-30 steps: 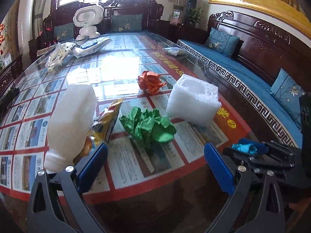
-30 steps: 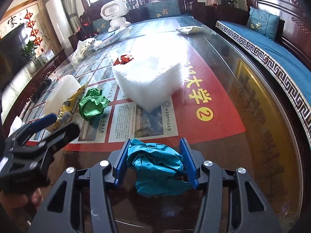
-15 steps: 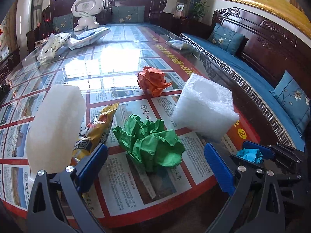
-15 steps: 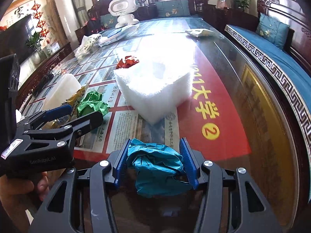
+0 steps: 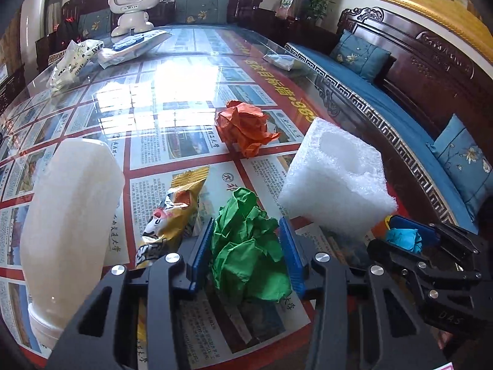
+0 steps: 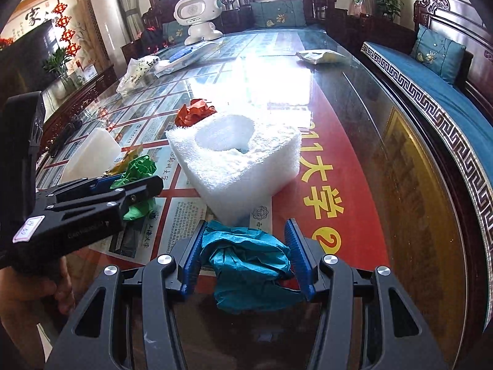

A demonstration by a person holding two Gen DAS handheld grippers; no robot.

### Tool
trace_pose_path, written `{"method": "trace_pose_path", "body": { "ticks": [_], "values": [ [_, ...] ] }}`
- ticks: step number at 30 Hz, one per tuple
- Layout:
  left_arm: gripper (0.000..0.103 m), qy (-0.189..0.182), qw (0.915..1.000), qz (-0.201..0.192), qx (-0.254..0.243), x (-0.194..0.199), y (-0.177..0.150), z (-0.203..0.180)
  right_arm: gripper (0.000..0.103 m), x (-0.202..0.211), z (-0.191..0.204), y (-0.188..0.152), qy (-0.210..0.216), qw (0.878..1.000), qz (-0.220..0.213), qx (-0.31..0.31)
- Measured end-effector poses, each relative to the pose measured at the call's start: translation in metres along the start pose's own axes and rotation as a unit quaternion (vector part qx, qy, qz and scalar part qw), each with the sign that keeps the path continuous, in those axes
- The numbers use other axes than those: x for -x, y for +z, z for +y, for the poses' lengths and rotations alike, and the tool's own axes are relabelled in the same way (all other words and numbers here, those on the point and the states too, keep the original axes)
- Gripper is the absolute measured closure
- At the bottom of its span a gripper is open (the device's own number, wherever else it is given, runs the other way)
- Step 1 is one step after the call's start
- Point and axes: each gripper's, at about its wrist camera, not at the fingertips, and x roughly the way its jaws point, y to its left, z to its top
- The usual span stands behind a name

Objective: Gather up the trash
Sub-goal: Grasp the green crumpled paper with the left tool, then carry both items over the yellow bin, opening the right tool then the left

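Note:
My left gripper (image 5: 246, 243) is shut on a crumpled green paper ball (image 5: 246, 246) on the glass table; both also show in the right wrist view, gripper (image 6: 123, 188) and ball (image 6: 140, 169). My right gripper (image 6: 246, 246) is shut on a crumpled teal paper ball (image 6: 246, 262), also seen in the left wrist view (image 5: 403, 237). A white foam block (image 5: 336, 178) with a round hollow, an orange paper ball (image 5: 243, 126), a yellow snack wrapper (image 5: 172, 212) and a white plastic bottle (image 5: 67, 215) lie close around.
A white toy robot (image 5: 132, 6), wipe packs (image 5: 129, 46) and a white bag (image 5: 74, 61) sit at the table's far end. A small packet (image 6: 320, 55) lies at the far right. A blue-cushioned wooden bench (image 5: 416, 117) runs along the right edge.
My left gripper moved forward over the green paper ball and closed on it. My right gripper kept hold of the teal ball and came a little closer to the foam block.

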Motion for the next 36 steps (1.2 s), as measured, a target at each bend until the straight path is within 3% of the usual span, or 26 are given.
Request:
{"method": "trace_pose_path", "body": {
  "ticks": [5,7,14,23,29,32,36],
  "values": [
    [0.063,-0.014,0.9998,-0.011,0.011,0.013,-0.008,0.002,0.053,0.004,-0.004,-0.005,0.001,1.0,0.0,-0.01],
    [0.071,-0.021,0.9996,-0.014,0.009,0.022,-0.012,0.001,0.053,0.012,-0.002,-0.008,0.001,1.0,-0.004,-0.012],
    [0.071,-0.029,0.9986,-0.039,-0.024,0.085,-0.051,-0.009,0.053,0.067,0.009,-0.033,0.005,0.999,-0.038,-0.015],
    [0.071,-0.08,0.9931,-0.046,-0.072,0.173,-0.14,-0.032,0.053,0.163,0.047,-0.12,0.034,0.997,-0.073,0.006],
    [0.071,-0.113,0.9892,-0.021,-0.091,0.206,-0.204,-0.041,0.053,0.19,0.07,-0.193,0.056,0.998,-0.038,0.019],
    [0.071,-0.135,0.9852,0.009,-0.105,0.214,-0.238,-0.043,0.053,0.193,0.074,-0.227,0.085,0.996,-0.009,0.015],
    [0.071,-0.138,0.9829,0.049,-0.111,0.21,-0.278,-0.038,0.053,0.182,0.077,-0.271,0.087,0.995,0.037,0.014]
  ]
}}
